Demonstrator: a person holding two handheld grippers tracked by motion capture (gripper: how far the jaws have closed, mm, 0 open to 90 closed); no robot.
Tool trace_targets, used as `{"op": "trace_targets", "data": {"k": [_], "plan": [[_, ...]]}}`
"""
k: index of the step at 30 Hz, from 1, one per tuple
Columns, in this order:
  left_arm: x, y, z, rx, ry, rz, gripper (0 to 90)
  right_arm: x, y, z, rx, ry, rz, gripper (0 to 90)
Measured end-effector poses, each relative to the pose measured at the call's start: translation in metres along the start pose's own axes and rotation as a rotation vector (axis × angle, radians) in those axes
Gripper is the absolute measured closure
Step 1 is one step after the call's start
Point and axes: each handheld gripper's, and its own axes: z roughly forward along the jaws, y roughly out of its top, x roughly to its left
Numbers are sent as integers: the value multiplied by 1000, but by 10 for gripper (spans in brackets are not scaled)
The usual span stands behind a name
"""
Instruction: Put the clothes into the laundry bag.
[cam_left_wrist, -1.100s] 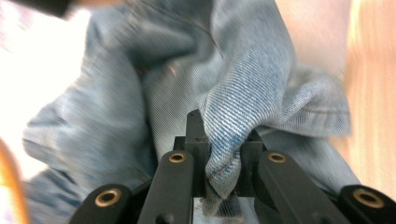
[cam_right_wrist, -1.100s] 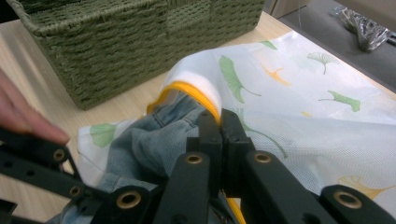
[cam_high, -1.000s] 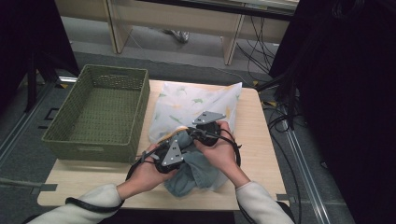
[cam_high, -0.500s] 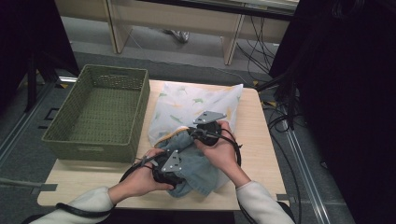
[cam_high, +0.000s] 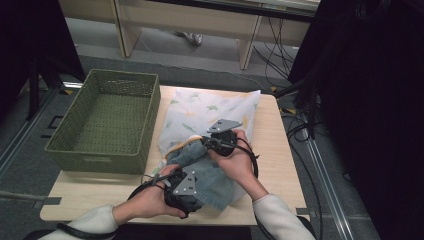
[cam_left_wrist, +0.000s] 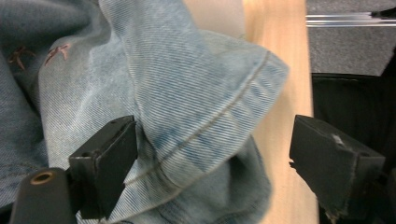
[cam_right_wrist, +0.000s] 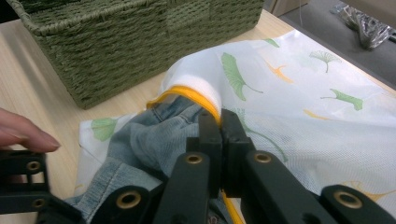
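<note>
My left gripper (cam_high: 181, 186) sits nearest me at the front of the bench (cam_high: 100, 197). Its fingers (cam_left_wrist: 105, 161) have just been opening and now stand wide, the folded hem of the jeans (cam_left_wrist: 187, 116) lying loose between them, brushing one pad and well clear of the other. The jeans (cam_high: 207, 175) are bunched at the bench's front middle, half inside the bag (cam_high: 210, 107), whose yellow rim (cam_right_wrist: 187, 93) wraps their far end.

My right gripper (cam_high: 223, 141) is just beyond, its fingers (cam_right_wrist: 210, 135) clamped tight on that rim, lifting the mouth.

As I judge it, the step is feeding the jeans in. I should keep the right hand steady and the mouth raised, close the left fingers on the hem farther up, and push toward the opening in short strokes, so the denim doesn't bunch against the rim.

The loose hem lies close to the bench's front edge and could slip off. The basket (cam_high: 107, 120) stands to the left, near the bag. Open bench lies to the right and ahead, over the flat bag.
</note>
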Motion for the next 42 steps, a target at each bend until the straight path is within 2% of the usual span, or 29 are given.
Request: {"op": "trace_targets", "data": {"k": [3,4,9,11,12,13,15,18,24,28,30,36,42], "plan": [[-3,2,-4,-8,-3,6,147,0,0,0,0,1,3,900],[-3,2,-2,5,-1,19,146,0,0,0,1,-2,2,900],[-8,-8,21,76,26,45,149,3,0,1,7,1,16,900],[-8,-11,28,95,31,56,150,2,0,1,8,2,5,900],[-8,-12,32,106,38,63,152,4,0,1,18,3,35,900],[-7,-12,35,118,42,68,159,2,0,2,8,5,3,900],[-5,-12,38,117,46,46,190,2,-1,3,9,10,3,900],[-4,-12,42,130,50,53,245,1,-1,2,10,9,4,900],[-1,-12,44,136,31,28,270,2,-1,4,10,8,2,900],[3,-14,44,127,22,-5,350,3,-1,4,16,11,16,900],[5,-13,43,137,23,3,413,3,-1,4,16,11,17,900],[8,-12,45,140,22,-9,588,3,-1,4,19,12,7,900],[10,-10,46,149,32,-17,709,3,-1,4,19,13,10,900]]}}
